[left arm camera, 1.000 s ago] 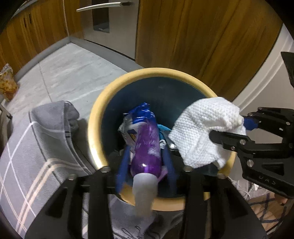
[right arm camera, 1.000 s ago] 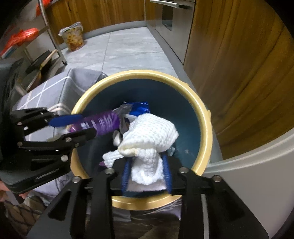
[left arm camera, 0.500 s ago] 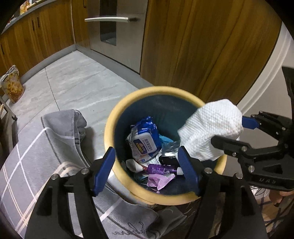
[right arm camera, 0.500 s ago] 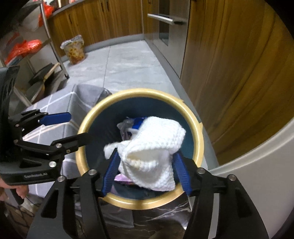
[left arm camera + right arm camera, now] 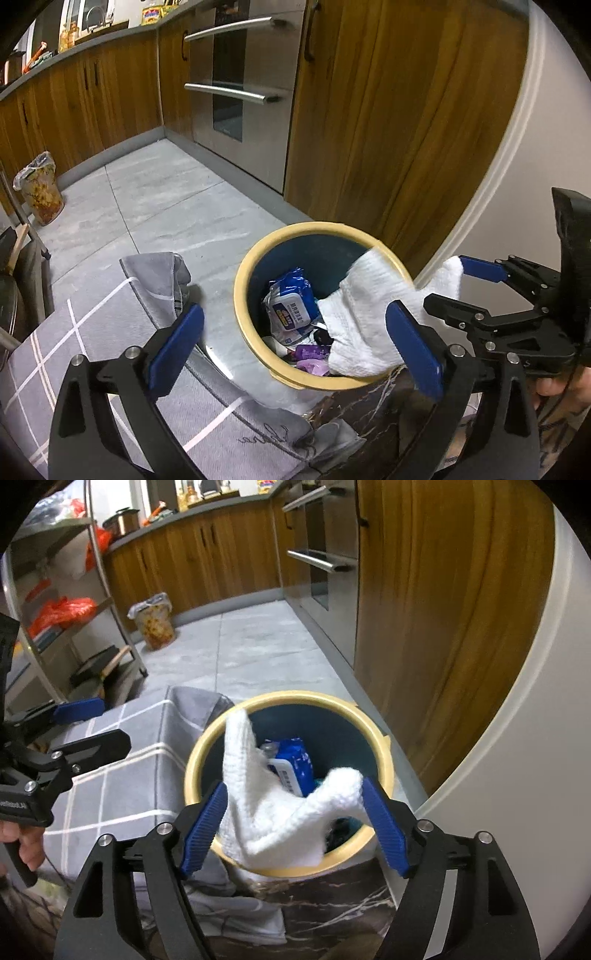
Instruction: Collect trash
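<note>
2 grippers hover above a round bin (image 5: 255, 347) with a yellow rim and dark blue inside, which stands on the grey tiled floor (image 5: 166, 206) just beside a wooden cabinet front (image 5: 388, 129). The left gripper (image 5: 295, 350) has its blue-padded fingers (image 5: 177, 347) spread wide with nothing between them, on the side of the bin nearest the grey checked cloth (image 5: 92, 350). The right gripper (image 5: 295, 823) also has its fingers (image 5: 384, 827) spread wide, directly over the bin's near rim. A white textured cloth (image 5: 273, 812) hangs loosely between those open fingers, 1 corner rising over the bin's mouth and its lower fold draped across the near rim; whether the pads touch it cannot be told. Inside the bin lie a blue and white wipes packet (image 5: 291, 306) and, nearer the rim, a purple tube (image 5: 310, 350) and a pale purple wrapper (image 5: 312, 366). Beyond the bin stands a steel oven front (image 5: 236, 92).
</note>
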`<state>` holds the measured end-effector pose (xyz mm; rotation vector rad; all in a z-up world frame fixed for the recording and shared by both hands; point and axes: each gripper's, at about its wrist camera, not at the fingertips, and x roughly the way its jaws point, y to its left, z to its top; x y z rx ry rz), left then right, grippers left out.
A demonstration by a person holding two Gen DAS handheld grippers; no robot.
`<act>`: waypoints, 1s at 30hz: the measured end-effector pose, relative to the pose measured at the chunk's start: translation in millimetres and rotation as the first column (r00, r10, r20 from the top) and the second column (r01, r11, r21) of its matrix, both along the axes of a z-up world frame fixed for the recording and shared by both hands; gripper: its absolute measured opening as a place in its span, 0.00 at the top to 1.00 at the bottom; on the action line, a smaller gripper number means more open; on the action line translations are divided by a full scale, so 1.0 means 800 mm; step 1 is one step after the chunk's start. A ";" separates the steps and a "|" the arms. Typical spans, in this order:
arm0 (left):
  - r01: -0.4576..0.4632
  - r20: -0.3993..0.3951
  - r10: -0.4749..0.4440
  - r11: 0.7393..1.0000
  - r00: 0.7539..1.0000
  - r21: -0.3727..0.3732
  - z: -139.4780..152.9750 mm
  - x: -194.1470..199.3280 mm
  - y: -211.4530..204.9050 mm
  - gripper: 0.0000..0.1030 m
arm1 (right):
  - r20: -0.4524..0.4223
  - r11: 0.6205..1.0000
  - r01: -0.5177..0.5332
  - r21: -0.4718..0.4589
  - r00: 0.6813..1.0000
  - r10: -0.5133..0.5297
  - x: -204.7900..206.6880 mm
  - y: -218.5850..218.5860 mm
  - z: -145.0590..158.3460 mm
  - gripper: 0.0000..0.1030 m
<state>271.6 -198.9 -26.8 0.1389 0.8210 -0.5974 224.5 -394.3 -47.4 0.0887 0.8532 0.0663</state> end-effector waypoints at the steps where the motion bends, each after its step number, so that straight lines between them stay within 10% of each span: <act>1: 0.001 0.006 -0.001 1.000 1.000 -0.007 0.003 -0.002 0.002 0.06 | 0.011 1.000 0.001 -0.003 1.000 -0.001 -0.002 0.000 0.003 0.22; 30: -0.039 0.111 0.041 0.999 0.993 -0.021 0.024 -0.068 0.021 0.05 | 0.161 0.998 0.041 0.039 0.986 -0.047 -0.104 -0.011 0.030 0.12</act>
